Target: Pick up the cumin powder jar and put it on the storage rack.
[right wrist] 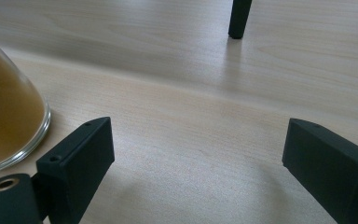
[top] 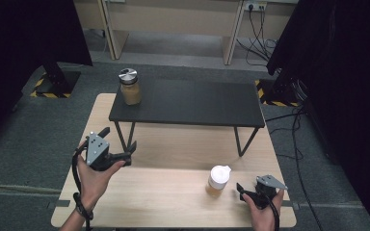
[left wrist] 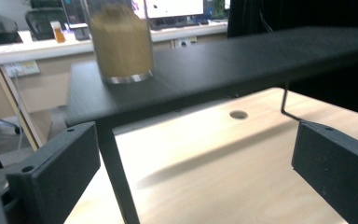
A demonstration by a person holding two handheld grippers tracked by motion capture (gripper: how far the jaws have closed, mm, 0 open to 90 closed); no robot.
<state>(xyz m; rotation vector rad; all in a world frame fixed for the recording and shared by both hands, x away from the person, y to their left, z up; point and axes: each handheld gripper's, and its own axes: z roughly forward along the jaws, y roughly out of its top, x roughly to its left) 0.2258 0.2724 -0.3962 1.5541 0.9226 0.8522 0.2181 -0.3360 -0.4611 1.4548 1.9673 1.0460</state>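
On the pale worktop (top: pixel 173 192) a white-capped jar (top: pixel 218 181) stands upright just left of the right gripper (top: pixel 248 191), jaws apart and empty; the left gripper (top: pixel 121 147), likewise agape, is farther off.

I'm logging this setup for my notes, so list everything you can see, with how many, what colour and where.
Jar with silver lid: one, clear glass with tan powder, on the left end of the black shelf.
Jar with white lid: one, clear glass with amber contents, on the wooden table just left of the right gripper.
Black shelf: one, black top on thin metal legs, standing on the table's far half.
Wooden table: one, light wood, centre of the high view.
Floor: grey carpet, around the table.
Cables: several, black, at the far right wall sockets.
Left gripper: one, black, jaws open, empty, near the shelf's left leg.
Right gripper: one, black, jaws open, empty, at the table's near right.
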